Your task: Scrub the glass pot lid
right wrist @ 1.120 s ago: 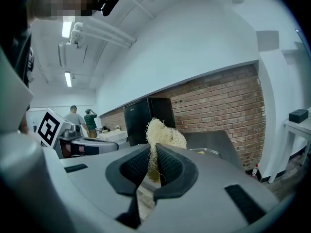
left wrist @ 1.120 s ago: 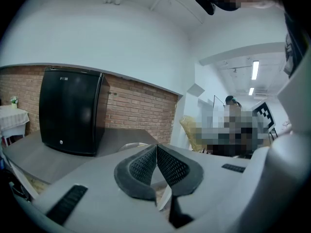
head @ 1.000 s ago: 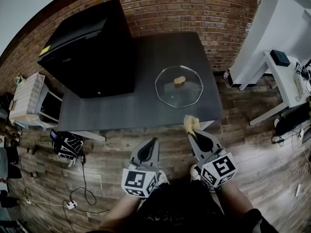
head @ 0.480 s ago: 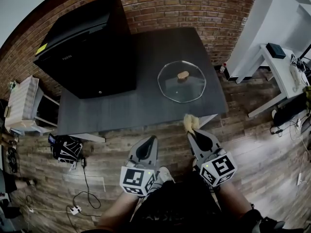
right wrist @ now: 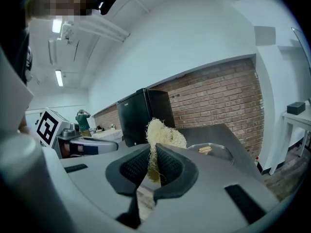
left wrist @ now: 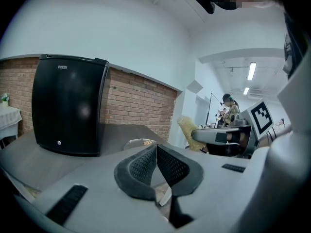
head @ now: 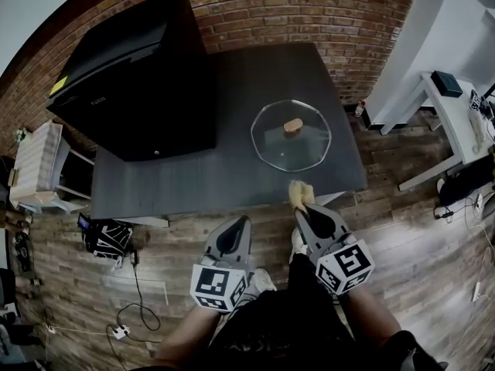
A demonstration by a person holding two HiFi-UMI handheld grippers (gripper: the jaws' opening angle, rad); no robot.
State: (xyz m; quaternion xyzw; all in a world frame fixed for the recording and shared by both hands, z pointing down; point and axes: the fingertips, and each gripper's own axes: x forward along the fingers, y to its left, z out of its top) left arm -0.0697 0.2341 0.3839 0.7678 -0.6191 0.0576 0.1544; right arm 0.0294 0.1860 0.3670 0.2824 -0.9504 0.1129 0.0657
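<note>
On dark table point(head: 193, 176), glass lid point(head: 309, 149), right hand-held gripper point(right wrist: 154, 149) clamping scrubber point(right wrist: 163, 135) — left hand-held gripper point(left wrist: 156, 149) clenched empty.

Lower centre, the grey wedge-shaped left gripper point(head: 244, 222) and right gripper point(head: 298, 210) bear black ribbed pads point(left wrist: 141, 166) and white cubes point(head: 220, 288) with black square markers; dark clothing point(head: 286, 327), pale shoes point(head: 258, 282).
</note>
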